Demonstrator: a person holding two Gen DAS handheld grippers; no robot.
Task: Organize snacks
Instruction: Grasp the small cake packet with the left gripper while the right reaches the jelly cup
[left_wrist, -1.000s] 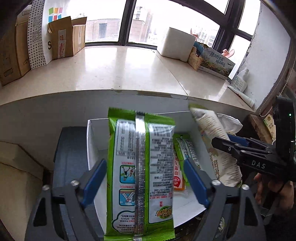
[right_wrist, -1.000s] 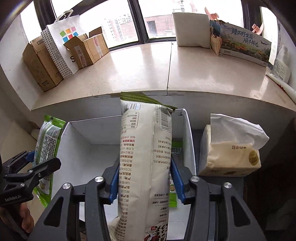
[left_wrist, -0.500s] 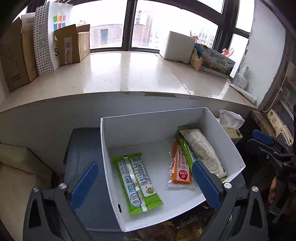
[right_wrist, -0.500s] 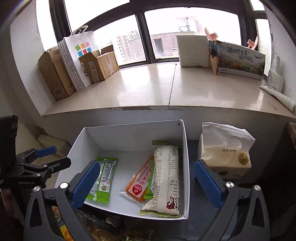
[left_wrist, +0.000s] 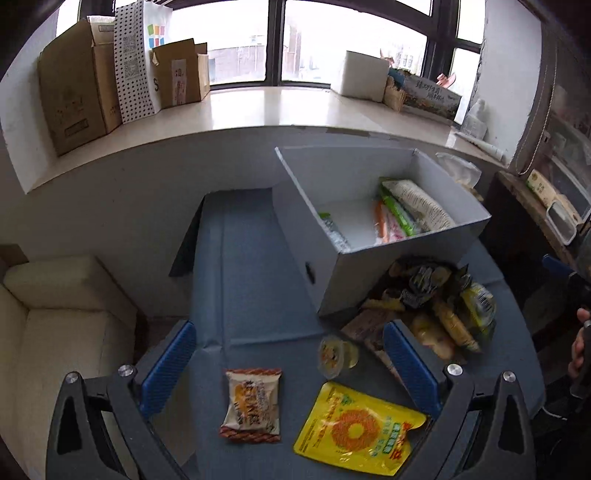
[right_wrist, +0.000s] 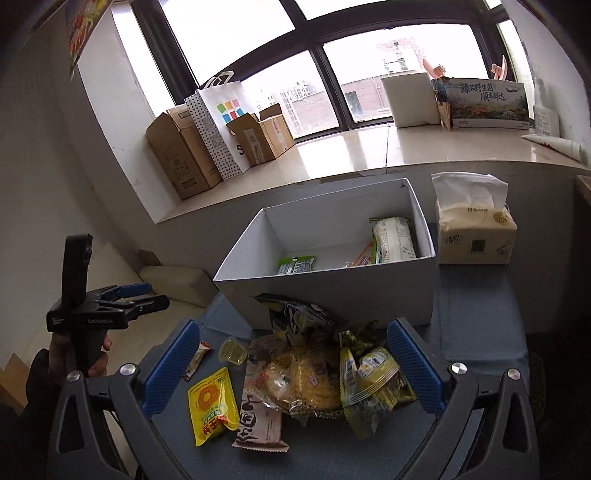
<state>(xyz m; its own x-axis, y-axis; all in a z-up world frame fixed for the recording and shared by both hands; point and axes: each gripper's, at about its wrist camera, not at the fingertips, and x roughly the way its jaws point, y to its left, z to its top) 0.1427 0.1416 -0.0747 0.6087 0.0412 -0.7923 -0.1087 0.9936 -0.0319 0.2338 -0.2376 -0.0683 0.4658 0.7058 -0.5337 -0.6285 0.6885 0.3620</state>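
White cardboard box (right_wrist: 332, 291) now holds the green packet (right_wrist: 295, 265) and cream packet (right_wrist: 393, 236) just dropped in, while the left gripper (left_wrist: 288, 369) and right gripper (right_wrist: 291, 365), jaws wide and empty, hover over the remaining snack pile (right_wrist: 314, 380).

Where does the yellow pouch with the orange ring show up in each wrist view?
Left wrist: yellow pouch lies at bottom centre-right on the blue cloth, just right of the orange-edged packet.
Right wrist: same pouch sits lower left, by the left blue pad.
Shared landmark: the white box stands beyond it in both.
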